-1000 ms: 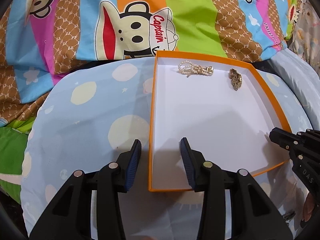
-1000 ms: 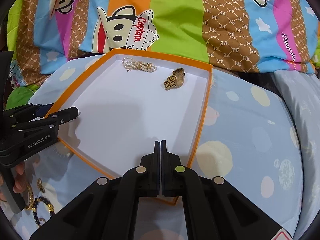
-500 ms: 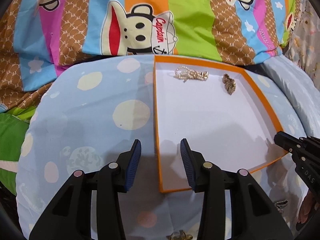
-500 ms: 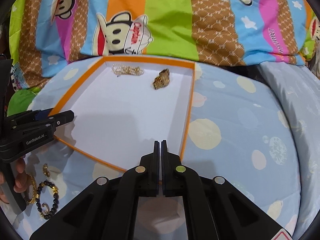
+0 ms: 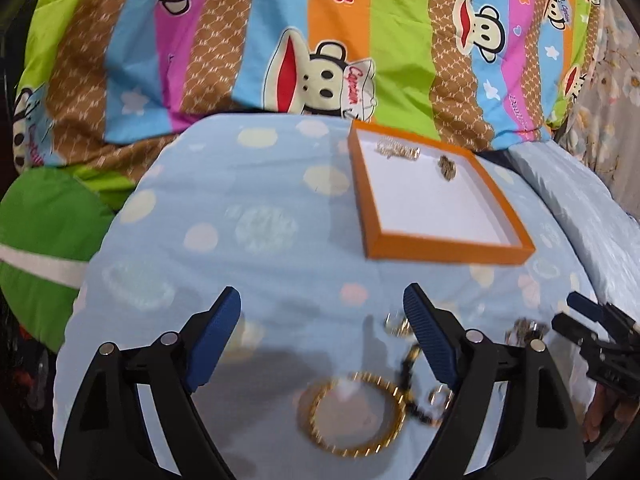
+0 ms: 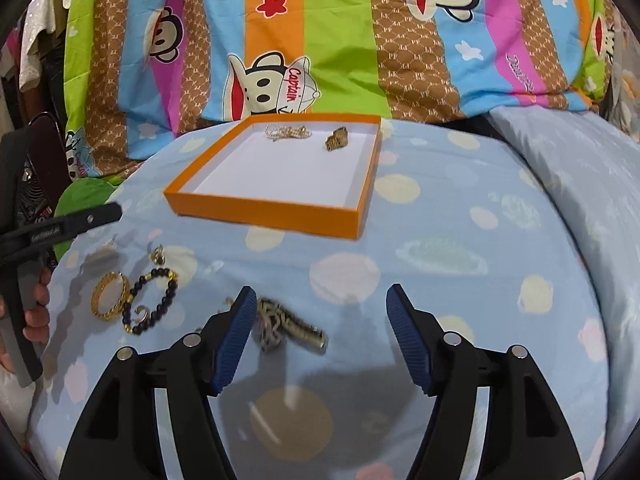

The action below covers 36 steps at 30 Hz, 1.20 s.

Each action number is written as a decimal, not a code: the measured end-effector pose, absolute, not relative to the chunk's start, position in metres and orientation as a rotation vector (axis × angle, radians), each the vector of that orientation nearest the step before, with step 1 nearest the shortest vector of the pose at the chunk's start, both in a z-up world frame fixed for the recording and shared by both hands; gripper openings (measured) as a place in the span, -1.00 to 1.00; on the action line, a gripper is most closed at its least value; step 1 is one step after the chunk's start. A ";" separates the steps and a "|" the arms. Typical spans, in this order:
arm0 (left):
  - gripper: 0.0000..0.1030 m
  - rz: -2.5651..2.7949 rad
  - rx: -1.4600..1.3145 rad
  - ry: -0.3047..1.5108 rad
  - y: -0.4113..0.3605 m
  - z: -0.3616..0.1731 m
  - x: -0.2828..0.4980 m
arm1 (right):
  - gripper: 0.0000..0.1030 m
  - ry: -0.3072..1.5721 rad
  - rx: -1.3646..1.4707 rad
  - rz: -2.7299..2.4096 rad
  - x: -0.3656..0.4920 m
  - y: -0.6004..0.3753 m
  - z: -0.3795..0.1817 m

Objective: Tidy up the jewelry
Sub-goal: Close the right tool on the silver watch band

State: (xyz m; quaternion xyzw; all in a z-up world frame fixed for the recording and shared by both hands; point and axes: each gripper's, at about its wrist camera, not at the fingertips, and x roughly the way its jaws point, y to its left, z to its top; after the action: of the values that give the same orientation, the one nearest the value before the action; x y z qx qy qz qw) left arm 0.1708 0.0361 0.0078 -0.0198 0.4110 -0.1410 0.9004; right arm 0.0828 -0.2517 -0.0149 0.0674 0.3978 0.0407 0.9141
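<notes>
I had both tools pulled back off the orange tray [image 6: 264,210] and hanging over the loose pile on the blue spotted bed cover [image 6: 440,216]. My left hand-held gripper [image 5: 322,332] had just been opening and stood wide, nothing between its jaws. The gold bangle [image 5: 352,414] lay just below and ahead of its right finger, with the black bead bracelet [image 5: 408,364] running up beside that finger, so I read the bangle as the left side's likely next pick.

My right hand-held gripper [image 6: 320,336] had just been opening too, wide and empty. A metal-link watch [image 6: 288,326] lay on the cover just beside its left finger, inside the gap but not pressed by either pad. The jaws were spread because these pieces lay flat and tangled; a wide mouth could straddle one before closing.

Far ahead of both tools, the tray already held a pearl strand [image 6: 288,132] and a gold watch [image 6: 336,139] against its back wall, apart from each other, leaving the white floor free for the rest. The pictures were blurred, so small rings near the bracelet were hard to tell apart.
</notes>
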 end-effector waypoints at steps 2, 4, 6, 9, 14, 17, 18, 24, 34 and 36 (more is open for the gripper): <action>0.58 -0.280 -0.028 0.857 0.042 0.001 0.156 | 0.29 0.836 0.160 0.091 0.081 -0.250 -0.020; 0.58 -0.274 -0.015 0.852 0.045 -0.005 0.141 | 0.29 0.843 0.166 0.098 0.079 -0.246 -0.023; 0.58 -0.278 -0.003 0.850 0.046 -0.008 0.130 | 0.29 0.849 0.162 0.097 0.078 -0.242 -0.026; 0.58 -0.299 -0.001 0.854 0.045 -0.012 0.117 | 0.29 0.861 0.159 0.100 0.077 -0.235 -0.031; 0.62 -0.332 0.018 0.880 0.036 -0.020 0.104 | 0.29 0.866 0.142 0.104 0.078 -0.225 -0.032; 0.68 -0.345 0.037 0.873 0.031 -0.020 0.101 | 0.29 0.872 0.152 0.108 0.081 -0.223 -0.033; 0.72 -0.346 0.041 0.870 0.030 -0.020 0.101 | 0.29 0.875 0.151 0.106 0.082 -0.222 -0.033; 0.76 -0.352 0.066 0.893 0.025 -0.024 0.102 | 0.29 0.871 0.204 0.095 0.088 -0.231 -0.034; 0.76 -0.332 0.070 0.917 0.025 -0.029 0.107 | -0.38 0.873 0.188 0.104 0.086 -0.228 -0.034; 0.76 -0.328 0.072 0.916 0.025 -0.029 0.108 | -0.46 0.868 0.181 0.102 0.084 -0.227 -0.033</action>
State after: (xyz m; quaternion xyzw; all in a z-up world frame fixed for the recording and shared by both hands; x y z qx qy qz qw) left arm 0.1076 0.0249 -0.0292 0.0344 0.4398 -0.1573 0.8835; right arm 0.0841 -0.2268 -0.0332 0.0877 0.4199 0.0494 0.9020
